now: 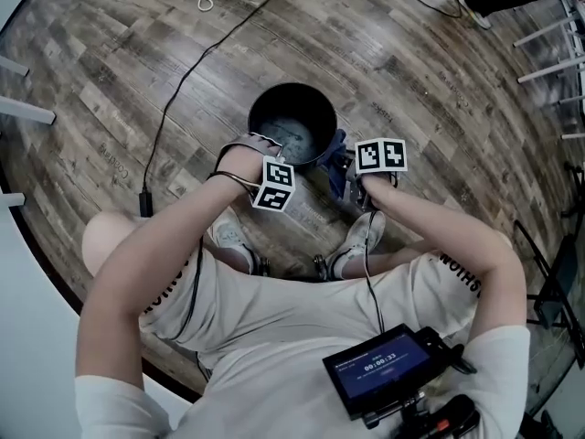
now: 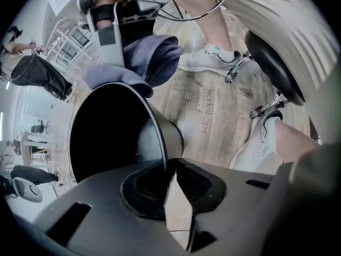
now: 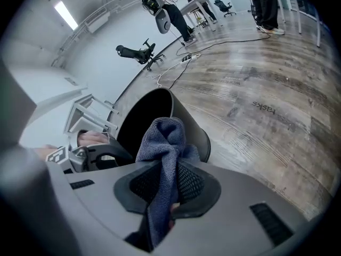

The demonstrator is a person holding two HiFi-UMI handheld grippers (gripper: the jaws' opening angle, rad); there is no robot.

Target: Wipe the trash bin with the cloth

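Note:
A black round trash bin [image 1: 292, 122] stands on the wooden floor in front of the person's feet. My left gripper [image 1: 263, 149] points steeply down at the bin's near left rim. In the left gripper view the thin rim [image 2: 160, 143] runs between the jaws of the left gripper [image 2: 164, 167], which are pinched on it. My right gripper [image 1: 347, 167] is at the bin's right side, shut on a blue-grey cloth [image 1: 338, 161]. The cloth [image 3: 165, 140] bunches up out of the right gripper [image 3: 169, 169] beside the bin's rim [image 3: 184, 116]. That cloth [image 2: 141, 60] hangs just above the far rim.
A black cable [image 1: 183, 90] runs across the floor left of the bin. The person's shoes [image 1: 228, 236] and stool casters [image 1: 320, 265] are close behind it. A screen device [image 1: 384, 369] hangs at the chest. Chair legs [image 1: 548, 53] stand at the far right; people [image 3: 160, 4] stand far off.

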